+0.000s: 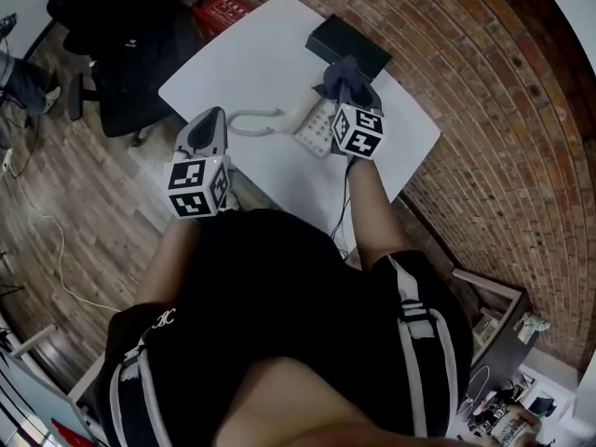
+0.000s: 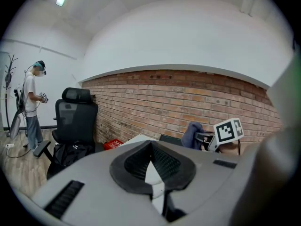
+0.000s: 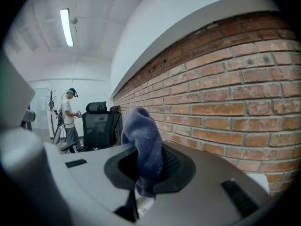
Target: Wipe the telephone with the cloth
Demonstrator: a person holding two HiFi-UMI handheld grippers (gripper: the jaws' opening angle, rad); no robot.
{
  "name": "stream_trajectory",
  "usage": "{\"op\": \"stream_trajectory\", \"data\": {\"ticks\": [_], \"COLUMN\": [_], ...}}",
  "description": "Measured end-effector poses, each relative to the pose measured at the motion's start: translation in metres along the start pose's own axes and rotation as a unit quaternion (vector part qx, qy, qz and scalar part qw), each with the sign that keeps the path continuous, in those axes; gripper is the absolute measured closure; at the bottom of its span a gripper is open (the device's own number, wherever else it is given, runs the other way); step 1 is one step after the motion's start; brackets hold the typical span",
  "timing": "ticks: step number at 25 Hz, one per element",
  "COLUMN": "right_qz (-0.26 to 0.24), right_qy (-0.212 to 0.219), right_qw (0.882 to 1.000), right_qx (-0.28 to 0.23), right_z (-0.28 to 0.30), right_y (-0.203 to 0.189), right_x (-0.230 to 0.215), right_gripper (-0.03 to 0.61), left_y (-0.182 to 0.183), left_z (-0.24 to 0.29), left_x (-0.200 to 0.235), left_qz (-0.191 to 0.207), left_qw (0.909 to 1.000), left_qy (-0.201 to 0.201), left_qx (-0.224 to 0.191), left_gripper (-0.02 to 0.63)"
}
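Note:
On the white table (image 1: 270,54) a cream telephone (image 1: 315,127) sits near the right edge, its handset (image 1: 251,119) lying off the cradle to its left. My right gripper (image 1: 348,82) hovers over the phone's far end, shut on a blue cloth (image 1: 339,69). In the right gripper view the cloth (image 3: 143,142) bulges up out of the closed jaws. My left gripper (image 1: 215,115) is held over the table's near edge, left of the handset, shut and empty. In the left gripper view the pads (image 2: 162,161) meet, and the cloth (image 2: 192,134) shows ahead.
A black box (image 1: 347,43) lies at the table's far end by the brick wall (image 1: 466,82). A black office chair (image 1: 126,73) and a red box (image 1: 222,9) stand to the left. A person (image 2: 32,107) stands far off across the room.

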State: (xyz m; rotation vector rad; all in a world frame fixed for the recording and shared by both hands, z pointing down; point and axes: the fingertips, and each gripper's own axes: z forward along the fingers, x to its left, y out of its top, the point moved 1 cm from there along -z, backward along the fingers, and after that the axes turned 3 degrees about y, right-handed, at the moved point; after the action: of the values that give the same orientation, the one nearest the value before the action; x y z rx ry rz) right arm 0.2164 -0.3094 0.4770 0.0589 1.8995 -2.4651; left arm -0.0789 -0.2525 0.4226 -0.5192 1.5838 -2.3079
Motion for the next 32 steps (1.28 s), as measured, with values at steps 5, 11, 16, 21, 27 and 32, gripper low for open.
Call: {"op": "stream_trajectory", "data": {"ticks": [5,11,16,21,27,32], "right_qz": [-0.033,-0.066,-0.022,-0.001,0.012,0.002], "right_qy": [-0.003,0.005,0.003,0.017,0.067,0.107], "right_qw": [0.999,0.994,0.991,0.989,0.985,0.98], "right_qx": [0.018,0.081,0.13,0.145,0.159,0.168], "right_z": [0.032,0.07,0.085,0.089,0.084,0.073], "right_y": [-0.015,-0.052,-0.088,-0.102,-0.106,-0.112], "right_x": [-0.005,-0.01,-0.016,-0.002,0.021,0.043], "right_gripper": [0.554,0.554,0.554,0.554,0.554,0.554], "left_y": [-0.006,-0.012,-0.015,-0.019,-0.024,-0.025], "left_z": [0.001,0.006,0.005,0.0,-0.004,-0.003], "left_x": [0.015,0.013,0.015,0.024,0.023,0.016], "left_qz": [-0.014,-0.02,-0.019,-0.021,-0.024,-0.024], "left_qw": [0.9997,0.9993,0.9989,0.9983,0.9983,0.9985], "left_qy": [0.02,0.03,0.04,0.049,0.048,0.044], "left_qx": [0.009,0.013,0.017,0.021,0.024,0.023], "left_gripper": [0.612,0.612,0.612,0.612,0.612,0.612]}}
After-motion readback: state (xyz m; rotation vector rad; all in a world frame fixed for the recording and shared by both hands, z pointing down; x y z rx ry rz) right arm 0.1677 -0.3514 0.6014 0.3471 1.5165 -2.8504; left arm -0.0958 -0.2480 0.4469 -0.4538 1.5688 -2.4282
